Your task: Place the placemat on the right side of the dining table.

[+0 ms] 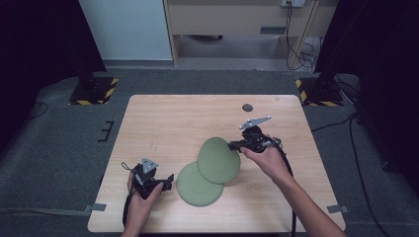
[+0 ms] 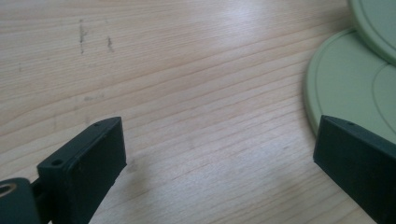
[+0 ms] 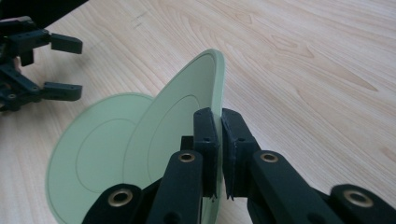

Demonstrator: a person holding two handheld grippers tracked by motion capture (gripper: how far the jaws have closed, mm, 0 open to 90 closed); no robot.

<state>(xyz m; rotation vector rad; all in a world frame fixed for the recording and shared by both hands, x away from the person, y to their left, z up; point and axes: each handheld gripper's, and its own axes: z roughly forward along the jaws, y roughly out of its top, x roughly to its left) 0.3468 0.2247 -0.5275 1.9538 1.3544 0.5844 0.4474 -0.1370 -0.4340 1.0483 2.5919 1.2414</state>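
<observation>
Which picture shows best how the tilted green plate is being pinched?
The right gripper view: the right hand-held gripper has both jaws clamped on the rim of the tilted plate. The high view shows the plate small, leaning over the flat plate. The left gripper view catches its edge.

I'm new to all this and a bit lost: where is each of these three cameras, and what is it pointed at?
High view: above the table, looking down; both forearms, left gripper and right gripper show.
Left gripper view: between its open jaws, toward the flat plate.
Right gripper view: along jaws clamping the tilted plate.
All share both plates.
</observation>
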